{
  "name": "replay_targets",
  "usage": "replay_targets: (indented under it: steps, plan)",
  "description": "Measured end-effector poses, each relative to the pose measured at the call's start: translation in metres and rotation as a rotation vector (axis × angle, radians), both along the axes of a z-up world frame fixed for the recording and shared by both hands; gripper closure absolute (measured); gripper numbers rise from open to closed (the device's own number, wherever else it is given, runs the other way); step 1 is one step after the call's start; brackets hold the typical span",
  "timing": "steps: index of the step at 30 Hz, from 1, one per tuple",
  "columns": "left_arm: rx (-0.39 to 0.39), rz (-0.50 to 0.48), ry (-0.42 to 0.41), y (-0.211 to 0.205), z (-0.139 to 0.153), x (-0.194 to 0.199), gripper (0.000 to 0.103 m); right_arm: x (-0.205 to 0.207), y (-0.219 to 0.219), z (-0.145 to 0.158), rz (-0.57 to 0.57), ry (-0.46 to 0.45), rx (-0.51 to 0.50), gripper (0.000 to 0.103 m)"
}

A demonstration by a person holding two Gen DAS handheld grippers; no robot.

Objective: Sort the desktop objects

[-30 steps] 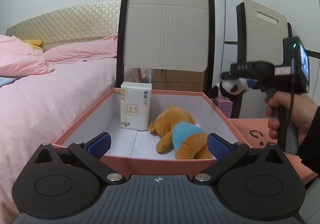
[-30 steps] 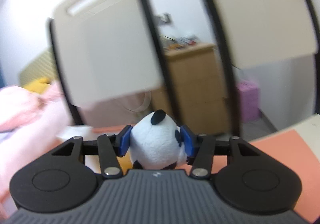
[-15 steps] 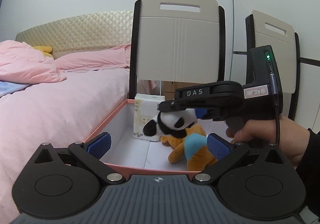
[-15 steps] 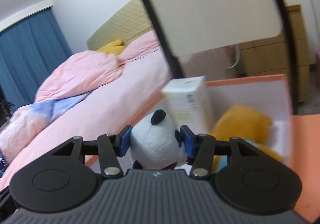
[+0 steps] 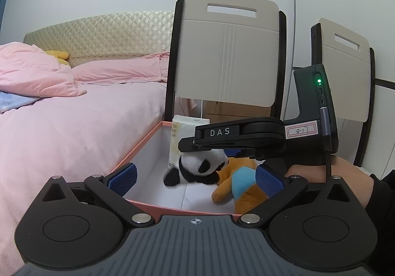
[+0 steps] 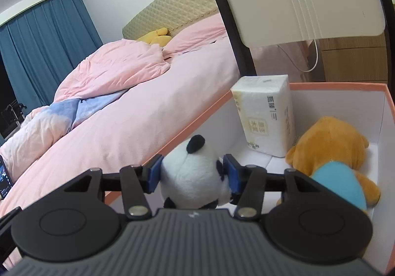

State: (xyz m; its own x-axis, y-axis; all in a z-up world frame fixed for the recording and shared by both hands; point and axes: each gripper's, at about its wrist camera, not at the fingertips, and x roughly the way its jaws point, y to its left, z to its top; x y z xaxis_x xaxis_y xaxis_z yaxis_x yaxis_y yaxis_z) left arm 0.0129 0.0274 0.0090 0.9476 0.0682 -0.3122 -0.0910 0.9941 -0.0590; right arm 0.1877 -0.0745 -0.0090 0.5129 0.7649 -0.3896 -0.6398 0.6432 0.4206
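My right gripper (image 6: 193, 173) is shut on a black-and-white panda plush (image 6: 195, 174) and holds it low inside the pink-rimmed white box (image 6: 340, 85). In the left wrist view the panda plush (image 5: 197, 167) hangs under the right gripper (image 5: 209, 150), just above the box floor. An orange bear plush with a blue shirt (image 6: 333, 150) lies in the box, and a white tissue pack (image 6: 267, 113) stands at its back. My left gripper (image 5: 196, 177) is open and empty at the box's near rim (image 5: 172, 207).
A beige chair back (image 5: 227, 53) stands right behind the box, with a second chair (image 5: 345, 66) to the right. A bed with pink bedding (image 5: 74, 115) runs along the left. A wooden cabinet (image 6: 353, 58) stands behind the chair.
My right gripper has carried the panda plush further left and down into the box, beside the bear. My left gripper has stayed open near the box's front rim.
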Motion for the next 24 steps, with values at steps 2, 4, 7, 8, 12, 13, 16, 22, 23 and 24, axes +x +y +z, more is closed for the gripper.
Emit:
replay_targets:
  steps: [2,4,7,8,12,13,16,22,23,24]
  plan:
    - [0.004,-0.004,-0.001,-0.001,0.000,0.000,0.000,-0.001,-0.003,0.001,-0.005,-0.017,0.005,0.037]
    - [0.006,-0.009,-0.003,-0.003,0.000,-0.001,0.000,-0.004,-0.006,0.004,-0.025,-0.046,-0.014,0.025]
    - [0.006,-0.022,-0.011,-0.004,0.000,-0.003,0.000,-0.009,-0.015,0.009,-0.047,-0.071,-0.001,0.017]
    - [0.008,-0.026,-0.012,-0.005,0.000,-0.004,0.000,-0.011,-0.018,0.011,-0.058,-0.079,0.002,0.014]
    - [0.019,-0.039,-0.019,-0.010,0.000,-0.007,0.000,-0.021,-0.038,0.019,-0.129,-0.124,-0.001,0.008]
    - [0.020,-0.042,-0.022,-0.011,0.000,-0.008,0.000,-0.024,-0.044,0.021,-0.147,-0.131,0.000,0.008]
    - [0.024,-0.052,-0.026,-0.014,0.000,-0.009,0.000,-0.033,-0.063,0.026,-0.206,-0.155,-0.003,0.005]
    - [0.028,-0.076,-0.026,-0.020,-0.003,-0.010,0.000,-0.062,-0.104,0.036,-0.324,-0.209,-0.016,0.000]
    - [0.026,-0.082,-0.025,-0.021,-0.003,-0.010,0.000,-0.069,-0.111,0.037,-0.343,-0.219,-0.019,0.000]
    - [0.024,-0.087,-0.023,-0.021,-0.003,-0.010,0.000,-0.075,-0.117,0.038,-0.363,-0.230,-0.022,0.000]
